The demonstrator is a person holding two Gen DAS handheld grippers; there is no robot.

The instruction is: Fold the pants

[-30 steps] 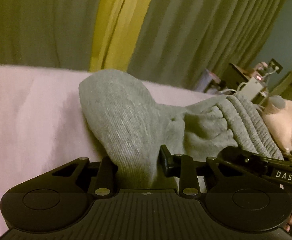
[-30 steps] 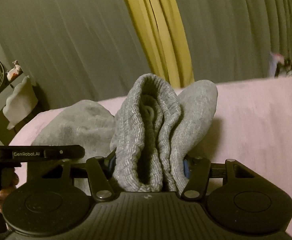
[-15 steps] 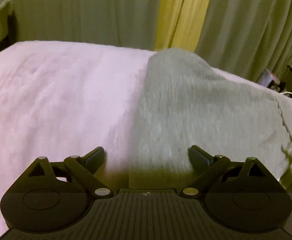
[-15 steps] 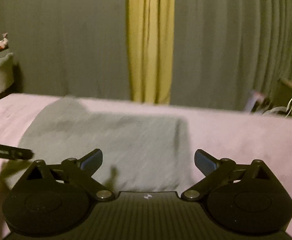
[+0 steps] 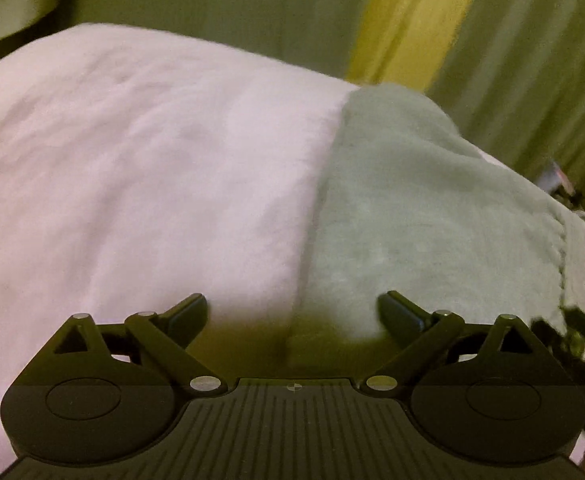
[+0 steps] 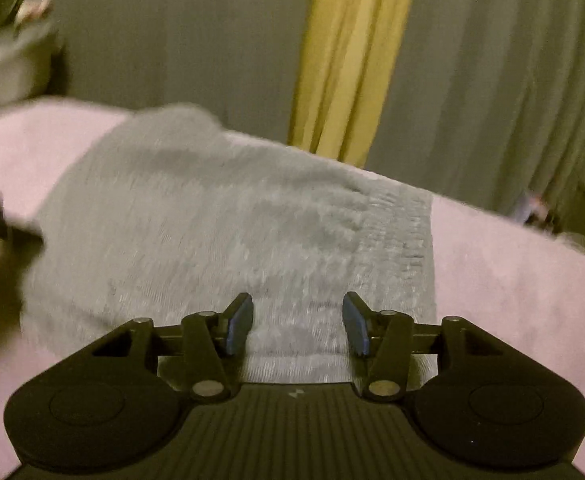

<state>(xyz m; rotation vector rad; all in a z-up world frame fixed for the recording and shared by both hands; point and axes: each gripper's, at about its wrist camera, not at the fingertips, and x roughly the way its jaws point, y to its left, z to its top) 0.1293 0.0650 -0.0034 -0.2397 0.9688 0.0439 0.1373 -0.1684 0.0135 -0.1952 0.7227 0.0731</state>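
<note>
While grey pants (image 6: pixel 228 240) lie folded on the pink blanket (image 5: pixel 132 160), left tool (image 5: pixel 292 314) spread empty, right tool (image 6: pixel 297 324) parted, holding nothing

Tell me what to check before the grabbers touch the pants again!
1. Left gripper is open with nothing in it: ok.
2. Right gripper is open with nothing in it: ok.
3. Pants lie flat on the pink blanket, not bunched up: ok.
4. Stretchy waistband is in sight, along the right edge in the right camera: ok.
5. The fold's edges line up neatly: cannot tell, both pictures are blurred.
6. The two grippers are well apart: cannot tell; the other gripper shows only as a dark blur at each picture's edge.
</note>
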